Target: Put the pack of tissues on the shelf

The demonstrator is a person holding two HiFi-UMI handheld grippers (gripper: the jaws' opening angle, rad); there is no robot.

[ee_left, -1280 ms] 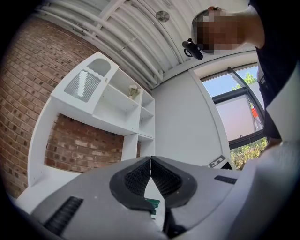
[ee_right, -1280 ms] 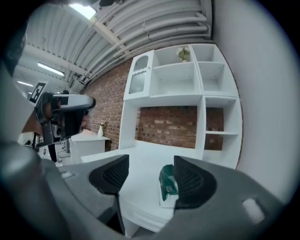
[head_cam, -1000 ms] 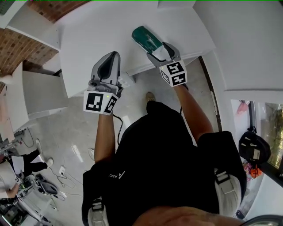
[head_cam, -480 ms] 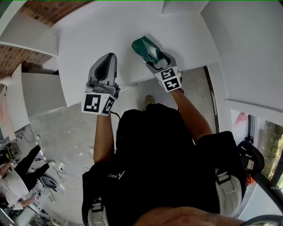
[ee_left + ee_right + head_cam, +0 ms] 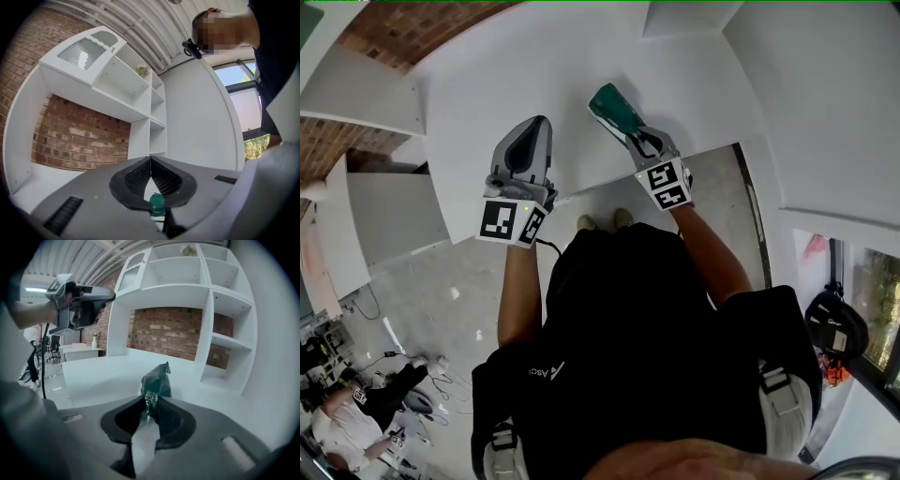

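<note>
The pack of tissues [image 5: 612, 111] is dark green and lies on the white table [image 5: 497, 75], near its front edge. My right gripper [image 5: 639, 141] reaches it from the near side. Its jaws are closing, and in the right gripper view the pads pinch the pack's near end [image 5: 156, 379], which stands up edge-on between them. My left gripper [image 5: 535, 124] hovers to the left of the pack, shut and empty. Its tips [image 5: 150, 160] meet, and a bit of the green pack [image 5: 158, 205] shows below them.
A tall white shelf unit [image 5: 225, 296] with open compartments stands against a brick wall [image 5: 168, 333] at the table's far side. It also rises ahead in the left gripper view [image 5: 122, 79]. A person [image 5: 347, 412] stands on the floor at lower left.
My right gripper slid up to the pack and closed its jaws on the near end. The pack now looks narrower and squeezed. The left gripper barely moved.
</note>
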